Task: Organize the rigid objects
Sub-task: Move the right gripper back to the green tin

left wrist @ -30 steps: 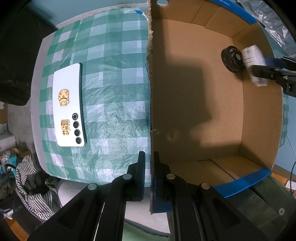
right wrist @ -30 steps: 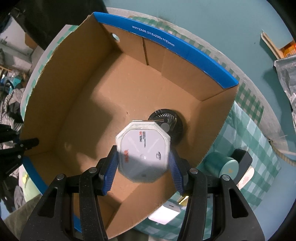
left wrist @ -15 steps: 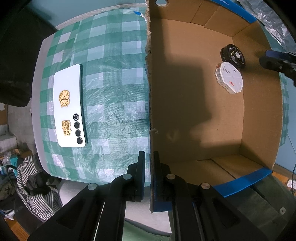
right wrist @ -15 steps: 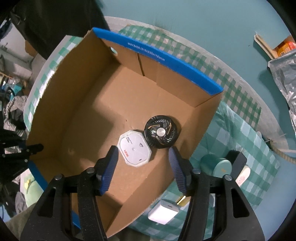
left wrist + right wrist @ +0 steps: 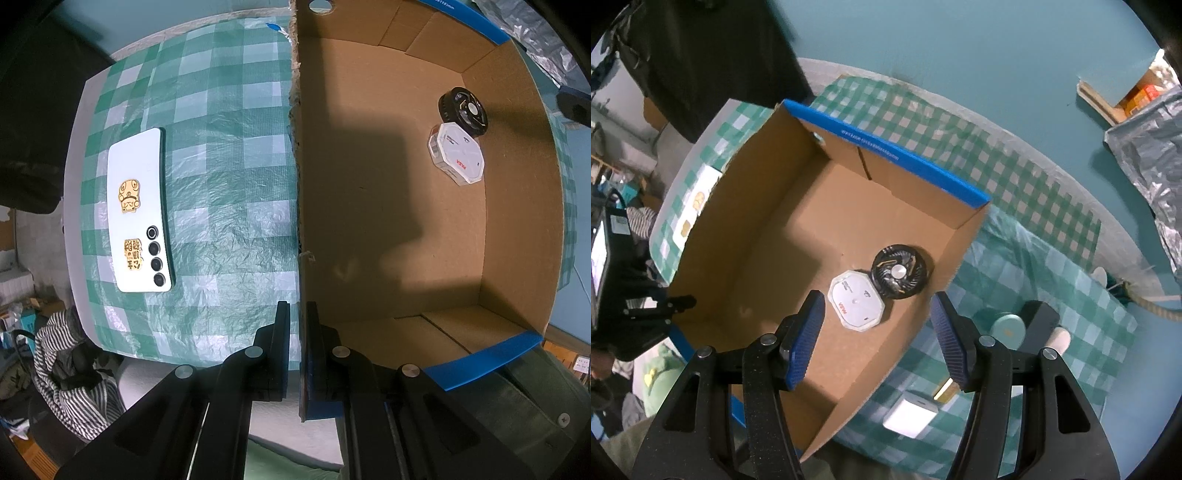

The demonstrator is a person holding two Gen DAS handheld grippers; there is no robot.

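Your right gripper [image 5: 877,343] has let go of the octagonal white case [image 5: 856,303] and lifted, jaws apart; it now lies beside the black fan [image 5: 899,270]. Left gripper [image 5: 297,343] is clamped on the cardboard box [image 5: 300,206] wall. Next, grab the white charger [image 5: 910,418].

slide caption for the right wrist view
Open right gripper above cardboard box holding white octagonal case beside black fan.

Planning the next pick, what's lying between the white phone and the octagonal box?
In the left wrist view, checkered tablecloth, then the cardboard box wall gripped by the left gripper, separates phone from octagonal box.
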